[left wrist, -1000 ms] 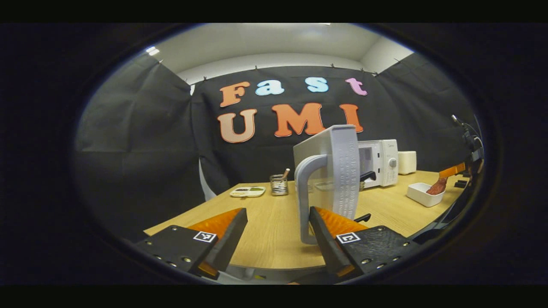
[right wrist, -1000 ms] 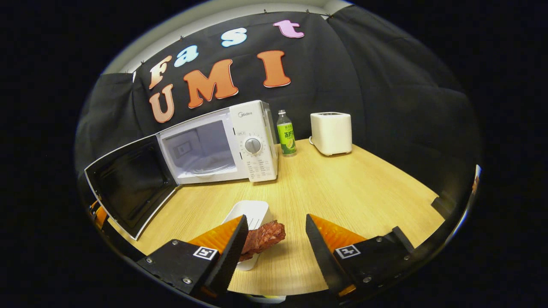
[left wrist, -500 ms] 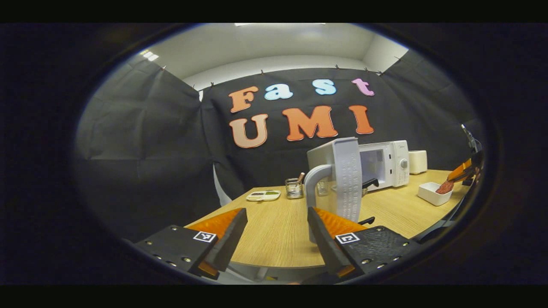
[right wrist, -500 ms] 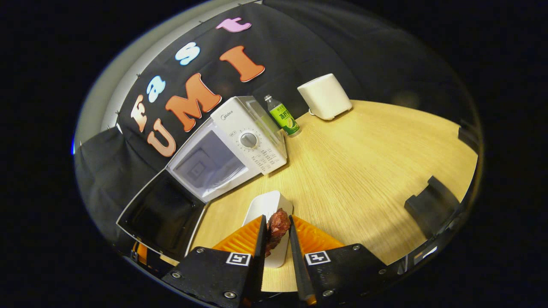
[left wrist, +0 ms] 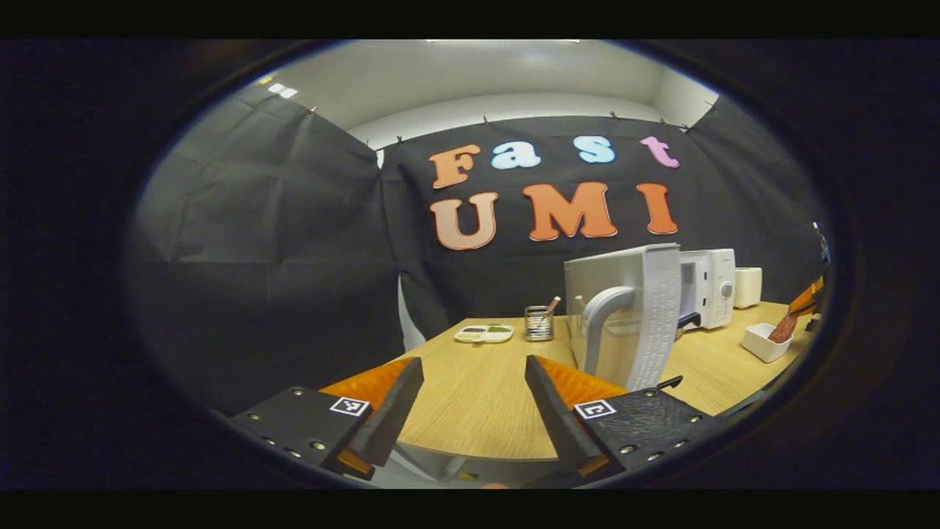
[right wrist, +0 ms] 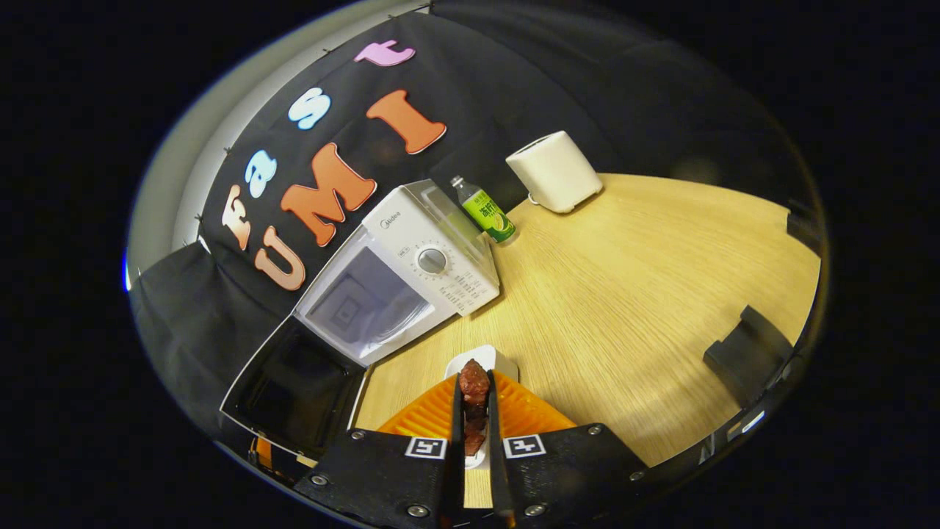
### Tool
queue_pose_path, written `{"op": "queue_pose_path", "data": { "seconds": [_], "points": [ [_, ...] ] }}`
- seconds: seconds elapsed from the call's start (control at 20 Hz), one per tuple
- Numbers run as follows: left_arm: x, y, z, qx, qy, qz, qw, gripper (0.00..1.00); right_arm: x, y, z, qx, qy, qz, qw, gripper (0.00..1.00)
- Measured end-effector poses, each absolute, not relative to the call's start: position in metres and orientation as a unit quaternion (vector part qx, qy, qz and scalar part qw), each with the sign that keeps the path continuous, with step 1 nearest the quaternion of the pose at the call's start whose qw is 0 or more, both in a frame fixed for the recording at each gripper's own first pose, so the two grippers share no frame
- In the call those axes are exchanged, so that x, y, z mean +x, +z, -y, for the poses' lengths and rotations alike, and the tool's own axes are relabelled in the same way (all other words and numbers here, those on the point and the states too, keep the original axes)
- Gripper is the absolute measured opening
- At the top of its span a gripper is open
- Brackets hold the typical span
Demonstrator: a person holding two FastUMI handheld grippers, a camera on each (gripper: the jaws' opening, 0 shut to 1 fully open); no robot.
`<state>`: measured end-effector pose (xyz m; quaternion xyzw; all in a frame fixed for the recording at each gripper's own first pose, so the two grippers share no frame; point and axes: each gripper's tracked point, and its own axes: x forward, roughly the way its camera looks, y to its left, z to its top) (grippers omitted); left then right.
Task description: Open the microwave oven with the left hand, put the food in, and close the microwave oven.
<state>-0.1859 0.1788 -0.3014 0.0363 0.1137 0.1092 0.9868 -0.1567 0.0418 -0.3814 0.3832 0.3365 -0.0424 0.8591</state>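
Right gripper: fingers closed tight on the food, a dark red, rough, lumpy strip of meat pinched between the ribbed finger faces. It is held just above a small white tray, rounded corners, smooth plastic look; contact with the tray cannot be told. In the left gripper view the same food shows far right over that tray.

Left gripper: fingers spread apart, gripping nothing, above the near table edge. Just ahead to its right is the microwave door, swung wide open, seen edge-on, white with a curved grey handle.

Microwave: boxy, white, round dial on its panel, cavity open and pale inside; door has a dark inner window.

Beside the microwave, a green-labelled bottle, then a white rounded toaster. Further left on the table: a wire-mesh cup with utensils, and a flat white divided dish.

Table: light wood grain, smooth. Black creased cloth walls, white ceiling above.
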Motion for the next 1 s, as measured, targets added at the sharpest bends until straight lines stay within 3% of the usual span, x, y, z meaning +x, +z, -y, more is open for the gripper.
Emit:
{"op": "queue_pose_path", "data": {
  "seconds": [0.3,0.6,1.0],
  "points": [
    [-0.179,-0.31,-0.181,0.026,0.115,-0.129,0.985,0.92,-0.107,-0.333,-0.05,0.357,-0.025,-0.3,0.884,0.13],
    [-0.177,-0.313,-0.186,0.017,0.124,-0.118,0.985,0.9,-0.049,-0.299,-0.08,0.341,0.001,-0.258,0.904,0.14],
    [-0.19,-0.321,-0.197,0.021,0.141,-0.124,0.982,0.9,0.038,-0.297,-0.135,0.336,0.007,-0.226,0.914,0.13]
  ]
}}
